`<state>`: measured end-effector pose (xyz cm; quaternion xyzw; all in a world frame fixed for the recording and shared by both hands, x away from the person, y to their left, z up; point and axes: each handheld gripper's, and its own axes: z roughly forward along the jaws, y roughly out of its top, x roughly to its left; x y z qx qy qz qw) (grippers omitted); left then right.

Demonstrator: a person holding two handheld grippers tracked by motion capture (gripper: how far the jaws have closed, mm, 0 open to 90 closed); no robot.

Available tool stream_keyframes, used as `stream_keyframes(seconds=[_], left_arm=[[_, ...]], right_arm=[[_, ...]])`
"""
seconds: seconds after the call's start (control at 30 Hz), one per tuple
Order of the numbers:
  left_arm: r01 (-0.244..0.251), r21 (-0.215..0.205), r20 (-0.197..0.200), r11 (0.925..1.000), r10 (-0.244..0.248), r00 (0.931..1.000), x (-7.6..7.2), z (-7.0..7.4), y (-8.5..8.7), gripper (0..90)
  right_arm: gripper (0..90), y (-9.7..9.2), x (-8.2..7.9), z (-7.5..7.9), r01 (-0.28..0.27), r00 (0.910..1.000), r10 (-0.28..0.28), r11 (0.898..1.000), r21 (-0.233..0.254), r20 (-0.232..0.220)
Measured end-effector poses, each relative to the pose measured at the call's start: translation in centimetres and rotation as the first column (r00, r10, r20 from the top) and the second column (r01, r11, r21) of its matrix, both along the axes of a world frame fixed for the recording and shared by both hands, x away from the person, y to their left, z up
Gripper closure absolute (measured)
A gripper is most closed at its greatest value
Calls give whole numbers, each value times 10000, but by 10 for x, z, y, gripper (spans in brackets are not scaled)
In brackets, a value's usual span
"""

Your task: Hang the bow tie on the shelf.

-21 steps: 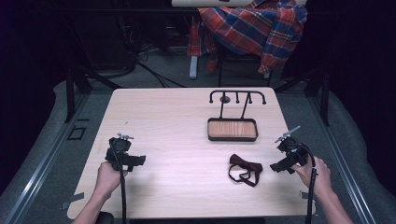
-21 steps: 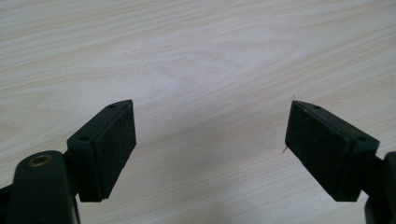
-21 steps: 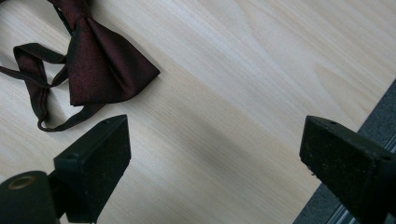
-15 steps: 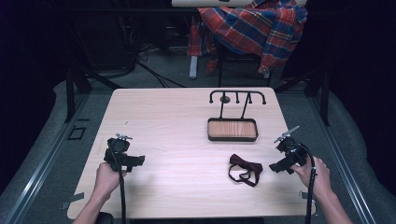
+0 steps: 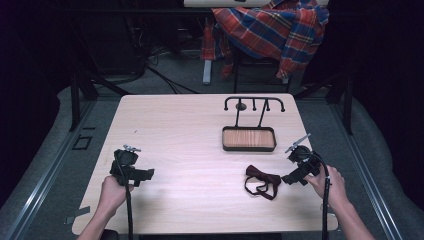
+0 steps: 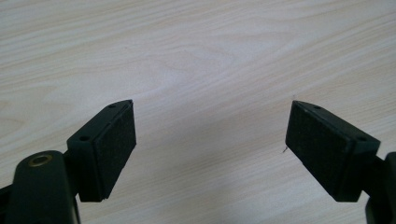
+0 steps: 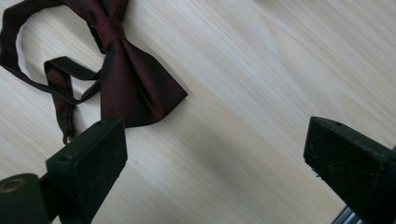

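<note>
A dark red bow tie (image 5: 263, 179) with a looped strap lies flat on the light wood table (image 5: 190, 125), toward the front right. In the right gripper view the bow tie (image 7: 126, 79) sits just beyond the left jaw. My right gripper (image 5: 286, 179) is open right beside the tie's near end, nothing between its jaws (image 7: 215, 158). My left gripper (image 5: 149, 173) rests at the front left, far from the tie, and is open over bare wood (image 6: 210, 135).
A small dark tray with a wooden floor (image 5: 248, 138) stands at the back right, with a black hook rack (image 5: 254, 102) rising behind it. A plaid cloth (image 5: 272, 30) hangs on a chair beyond the table. The table's right edge (image 5: 320, 165) is close to my right hand.
</note>
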<state>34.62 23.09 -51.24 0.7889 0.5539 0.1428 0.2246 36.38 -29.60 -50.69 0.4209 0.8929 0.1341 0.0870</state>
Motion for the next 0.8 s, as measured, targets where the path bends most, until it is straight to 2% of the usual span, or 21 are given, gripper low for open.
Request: stream_keyframes(seconds=[0.13, 0.17, 0.3, 0.4, 0.57, 0.67, 0.7, 0.77, 0.8], left_arm=[[80, -27, 88, 10000, -80, 9999, -5, 3, 1, 164], [6, -101, 163, 9999, -4, 9999, -7, 4, 2, 160], [-11, -40, -5, 10000, 11, 10000, -4, 1, 2, 164], [1, -25, 58, 10000, -1, 10000, -3, 1, 2, 163], [111, -80, 30, 9999, -110, 9999, -3, 2, 0, 163], [132, -82, 77, 9999, -132, 9999, -2, 2, 0, 161], [112, -81, -12, 9999, -112, 9999, -1, 0, 0, 163], [148, -52, -34, 9999, -148, 9999, -1, 0, 0, 164], [140, -74, -7, 9999, -140, 9999, -2, 0, 0, 165]], right_arm=[[48, 8, -3, 3, -230, 9997, 229, 9997, 69, 125], [42, 13, -4, 5, -437, 9988, 436, 9990, 20, 226], [28, 20, -3, 3, -700, 9974, 698, 9975, 108, 173], [17, 22, -4, 5, -776, 9961, 773, 9970, 59, 436], [0, 26, -6, 4, -744, 9963, 728, 9966, 357, 453], [0, 28, -4, 3, -915, 9953, 910, 9957, 126, 346], [0, 29, -4, 0, -943, 9954, 933, 9945, 453, 233], [0, 31, -3, -1, -995, 9948, 990, 9948, 230, 223], [0, 32, -3, -2, -986, 9949, 974, 9939, 486, 259]])
